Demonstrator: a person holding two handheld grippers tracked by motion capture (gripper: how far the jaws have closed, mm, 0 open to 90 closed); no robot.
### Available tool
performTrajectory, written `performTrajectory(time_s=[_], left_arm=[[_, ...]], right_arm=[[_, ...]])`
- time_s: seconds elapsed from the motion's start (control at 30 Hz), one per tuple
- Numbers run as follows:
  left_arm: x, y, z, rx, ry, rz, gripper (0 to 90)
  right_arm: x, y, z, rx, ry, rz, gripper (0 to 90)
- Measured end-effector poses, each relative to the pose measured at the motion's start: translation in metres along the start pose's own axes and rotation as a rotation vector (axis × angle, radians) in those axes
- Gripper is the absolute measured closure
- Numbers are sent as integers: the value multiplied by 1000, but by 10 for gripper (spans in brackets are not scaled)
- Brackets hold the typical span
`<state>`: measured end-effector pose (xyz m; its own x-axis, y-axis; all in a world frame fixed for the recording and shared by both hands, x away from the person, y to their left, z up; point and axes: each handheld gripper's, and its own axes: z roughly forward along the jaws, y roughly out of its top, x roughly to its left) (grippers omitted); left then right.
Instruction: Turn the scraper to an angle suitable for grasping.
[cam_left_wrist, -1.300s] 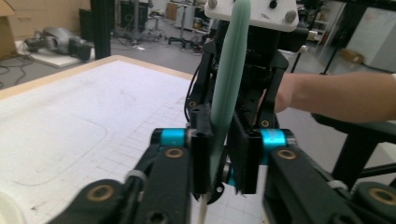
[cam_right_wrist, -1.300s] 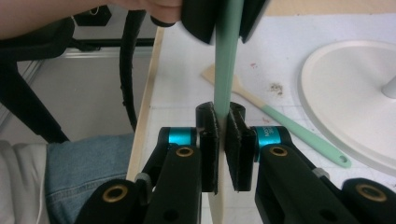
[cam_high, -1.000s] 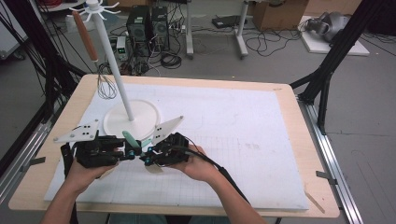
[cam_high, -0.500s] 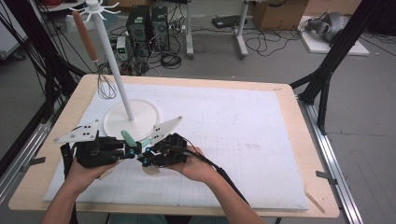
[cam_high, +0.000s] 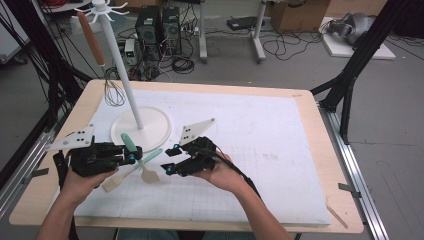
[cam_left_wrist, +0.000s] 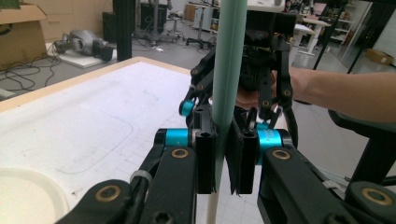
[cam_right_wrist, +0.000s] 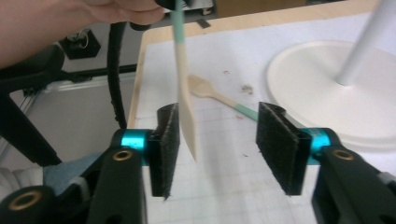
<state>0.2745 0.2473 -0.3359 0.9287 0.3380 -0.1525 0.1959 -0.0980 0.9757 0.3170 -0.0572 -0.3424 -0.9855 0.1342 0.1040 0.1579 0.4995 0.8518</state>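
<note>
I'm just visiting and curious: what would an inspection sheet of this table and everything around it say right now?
Surface: wooden table under a white gridded mat.
Job's things: teal-handled wooden spatula clamped by its handle in the left hand-held gripper; a second teal-handled wooden utensil lies flat on the mat; white hanging stand with a whisk hung on it.
Clutter: small brown specks on the mat near the stand's base.
Grippers: left shut on the spatula; right hand-held gripper has just been opening, spatula blade between its pads, untouched by the far pad.
Cables: black cable trails over the right forearm.
Surroundings: computer towers, floor wiring, cardboard box.
</note>
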Motion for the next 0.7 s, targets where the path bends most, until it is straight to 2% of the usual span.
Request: performTrajectory(time_s=[0.1, 0.17, 0.7], left_arm=[[1, 0, -2, -1, 6, -1, 826], [2, 0, -4, 2, 10, 3, 826], [2, 1, -9, 20, 34, 11, 826]], right_arm=[[-5, -4, -8, -10, -28, 3, 414], [-8, -7, -13, -17, -38, 23, 391], [-20, -29, -47, -33, -127, 79, 316]])
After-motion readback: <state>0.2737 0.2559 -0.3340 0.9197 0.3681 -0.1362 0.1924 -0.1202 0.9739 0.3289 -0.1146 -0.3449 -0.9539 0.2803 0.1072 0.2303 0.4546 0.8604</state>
